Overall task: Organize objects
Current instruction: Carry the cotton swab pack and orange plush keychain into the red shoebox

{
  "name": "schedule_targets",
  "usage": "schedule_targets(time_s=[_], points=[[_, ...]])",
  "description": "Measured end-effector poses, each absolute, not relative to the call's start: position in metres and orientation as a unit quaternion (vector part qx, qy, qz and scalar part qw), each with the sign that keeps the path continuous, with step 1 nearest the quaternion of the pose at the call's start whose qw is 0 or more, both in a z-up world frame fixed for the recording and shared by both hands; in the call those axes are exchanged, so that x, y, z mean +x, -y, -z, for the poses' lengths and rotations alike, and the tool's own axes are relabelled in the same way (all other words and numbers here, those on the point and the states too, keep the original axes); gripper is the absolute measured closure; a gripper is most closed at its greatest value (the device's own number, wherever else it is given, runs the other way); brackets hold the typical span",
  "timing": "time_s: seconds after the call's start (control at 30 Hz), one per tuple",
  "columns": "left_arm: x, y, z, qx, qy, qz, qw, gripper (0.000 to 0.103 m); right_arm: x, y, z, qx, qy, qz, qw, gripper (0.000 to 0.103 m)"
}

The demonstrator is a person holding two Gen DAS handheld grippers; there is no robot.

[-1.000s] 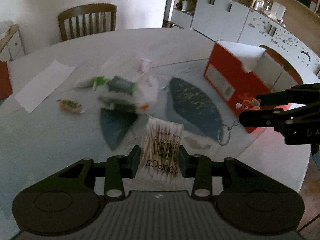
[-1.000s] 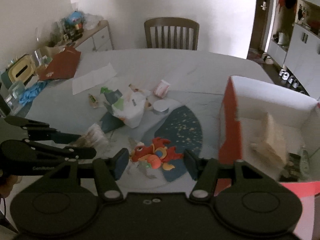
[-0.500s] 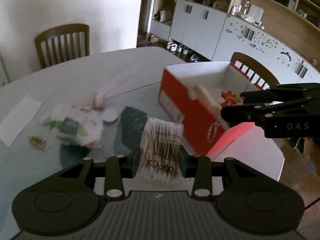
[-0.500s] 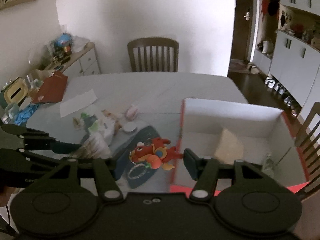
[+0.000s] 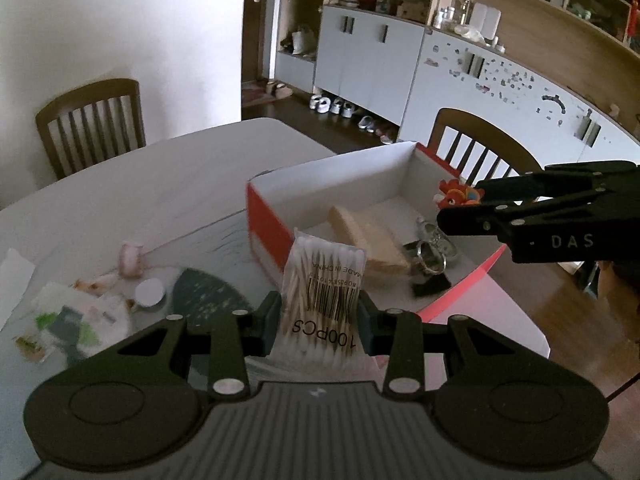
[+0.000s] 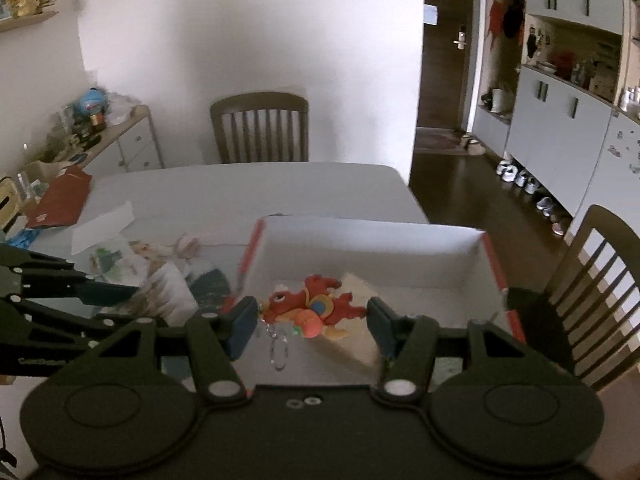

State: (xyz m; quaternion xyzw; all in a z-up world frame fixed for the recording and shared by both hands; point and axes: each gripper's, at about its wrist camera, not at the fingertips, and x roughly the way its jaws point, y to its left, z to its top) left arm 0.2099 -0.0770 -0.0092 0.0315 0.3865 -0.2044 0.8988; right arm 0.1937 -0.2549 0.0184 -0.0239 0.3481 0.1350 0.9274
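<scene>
Both grippers moved off the table clutter to the red box (image 5: 267, 222). Left gripper (image 5: 320, 320) jaws clamp the cotton swab pack (image 5: 322, 284) at its near wall; right gripper (image 6: 312, 320) jaws hold the dragon keychain (image 6: 312, 308) above the inside. Drop next, I'd say.

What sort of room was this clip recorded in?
Most likely a home dining room: a white dining table with wooden slat-back chairs, storage cabinets with cluttered shelves along one wall, and shoes lined up beneath them.
</scene>
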Motion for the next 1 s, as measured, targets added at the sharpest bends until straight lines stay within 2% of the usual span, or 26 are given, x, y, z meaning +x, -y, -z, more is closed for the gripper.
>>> schedule_targets(time_s=[0.4,1.0], points=[[0.242,0.138,0.016,0.053,-0.387,0.214,0.895,0.065,0.223,0.308,-0.008,-0.030,-0.355,-0.111,0.928,0.044],[0.315,0.208,0.047,0.098,-0.412,0.220,0.879,0.065,0.251,0.334,0.055,-0.066,-0.416,-0.107,0.901,0.044]])
